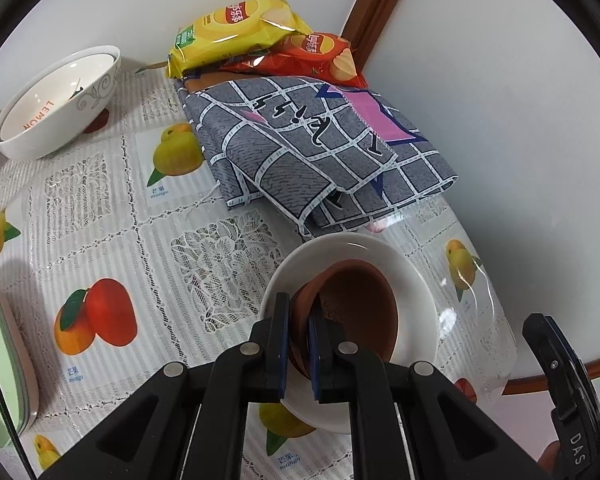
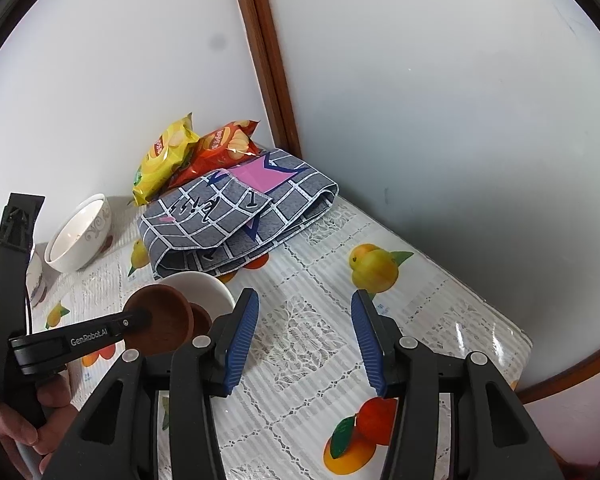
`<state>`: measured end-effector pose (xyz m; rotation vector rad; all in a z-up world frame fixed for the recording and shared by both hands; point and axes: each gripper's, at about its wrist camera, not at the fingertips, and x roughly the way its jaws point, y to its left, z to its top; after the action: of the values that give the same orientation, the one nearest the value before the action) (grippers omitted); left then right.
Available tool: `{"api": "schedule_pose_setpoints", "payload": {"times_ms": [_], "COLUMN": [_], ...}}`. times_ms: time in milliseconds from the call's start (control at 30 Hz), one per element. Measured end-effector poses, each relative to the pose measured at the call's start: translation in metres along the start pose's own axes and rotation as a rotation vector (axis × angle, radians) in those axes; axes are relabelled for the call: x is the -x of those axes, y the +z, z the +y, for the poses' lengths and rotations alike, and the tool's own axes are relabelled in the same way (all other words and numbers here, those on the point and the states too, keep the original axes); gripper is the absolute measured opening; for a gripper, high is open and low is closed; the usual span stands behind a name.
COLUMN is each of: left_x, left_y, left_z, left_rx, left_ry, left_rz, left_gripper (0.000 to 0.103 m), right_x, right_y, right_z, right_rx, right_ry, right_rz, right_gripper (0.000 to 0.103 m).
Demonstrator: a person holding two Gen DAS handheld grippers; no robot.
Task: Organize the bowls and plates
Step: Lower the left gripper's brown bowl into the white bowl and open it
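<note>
Left wrist view: mounted behind the left gripper (image 1: 300,344), angled steeply down, close over the fruit-printed plastic tablecloth (image 1: 100,208) toward the wall corner. Right wrist view: looking forward and down along the right gripper (image 2: 306,340), from slightly farther back. Shared by both: folded grey checked cloth (image 1: 308,148), white ceramic plate (image 2: 204,286), brown wooden bowl (image 1: 364,304).

You get bright, even daylight in both views, with soft shadows under the bowl (image 1: 56,100) and cloth (image 1: 320,152). Glare streaks the glossy bench cover (image 1: 480,320) at 4 o'clock in the left view. Fisheye bending curves the wall trim (image 2: 268,60), and black vignette fills every corner. Focus is sharp; only the nearest claw (image 2: 304,340) parts soften.
</note>
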<state>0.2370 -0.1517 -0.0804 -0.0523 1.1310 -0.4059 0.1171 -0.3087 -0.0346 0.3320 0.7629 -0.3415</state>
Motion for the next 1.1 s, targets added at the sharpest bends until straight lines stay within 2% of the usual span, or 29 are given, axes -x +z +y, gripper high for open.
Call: {"api": "schedule_pose_setpoints", "payload": {"times_ms": [800, 1100], "left_x": [-0.013, -0.013], "left_y": [-0.003, -0.004], "left_z": [-0.004, -0.005], "left_rx": [-0.022, -0.031], "left_ry": [0.019, 0.027], "left_rz": [0.002, 0.003], "left_gripper": [0.010, 0.010], "right_x": [-0.003, -0.004], "right_y": [-0.004, -0.005], "right_z": [0.004, 0.005], "right_rx": [0.031, 0.048], "right_ry": [-0.008, -0.017], "right_rz": [0.031, 0.036], "right_gripper": [0.050, 0.054]}}
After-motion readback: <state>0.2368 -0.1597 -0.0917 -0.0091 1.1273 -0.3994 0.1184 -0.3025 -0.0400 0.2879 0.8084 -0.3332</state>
